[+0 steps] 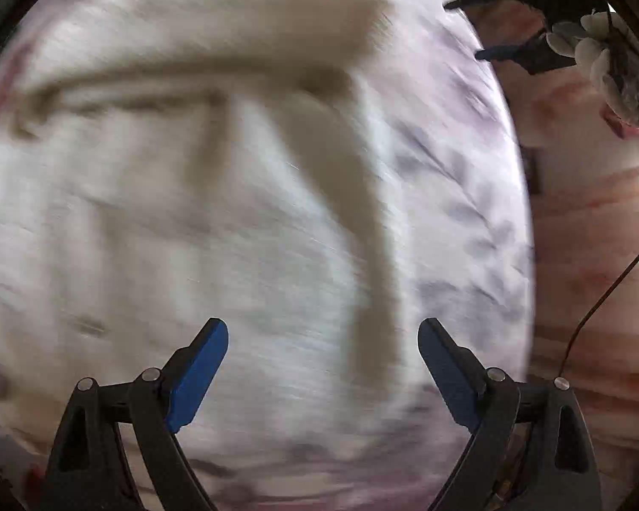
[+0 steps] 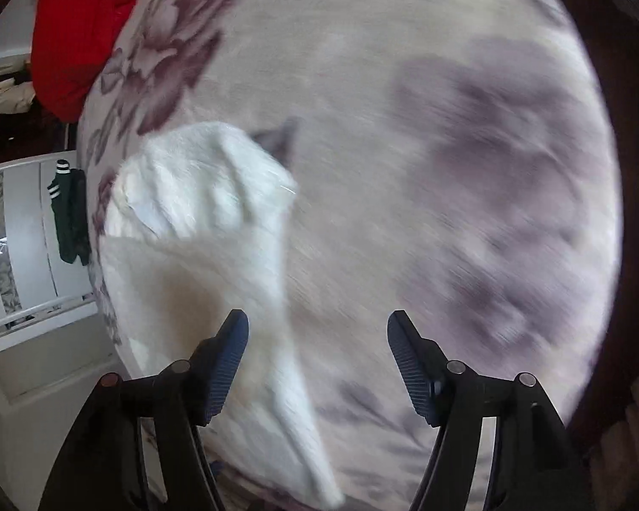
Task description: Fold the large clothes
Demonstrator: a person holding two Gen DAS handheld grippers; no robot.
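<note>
A bed covered in a pale floral bedspread (image 2: 468, 170) fills both wrist views, its purple-grey blooms smeared by motion blur. Spread flat across it, a large white garment (image 1: 191, 221) takes up most of the left wrist view, where folds throw tan shadows in a broad band across the top and a long stripe running down toward the right. The left gripper (image 1: 323, 332) hangs above the cloth with its blue-padded jaws set wide apart and nothing between them; the shadowed fold ends just inside the right-hand pad, though blur makes it hard to tell whether the pads touch the fabric. In the right wrist view the garment's edge (image 2: 217, 230) lies at the left of the bed, a bunched, knitted-looking end rising above a strip that trails down past the left-hand finger. The right gripper (image 2: 318, 332) also stands open, empty, with bare bedspread between its jaws and the white strip just beside and partly behind the left-hand pad. Beyond the bed's left edge sit a red cushion (image 2: 76, 34), a white panelled piece of furniture (image 2: 25, 230) and a dark green sock (image 2: 66, 217) with white stripes hanging against it. The garment's full outline is cut off by both frames, and its type cannot be made out.
</note>
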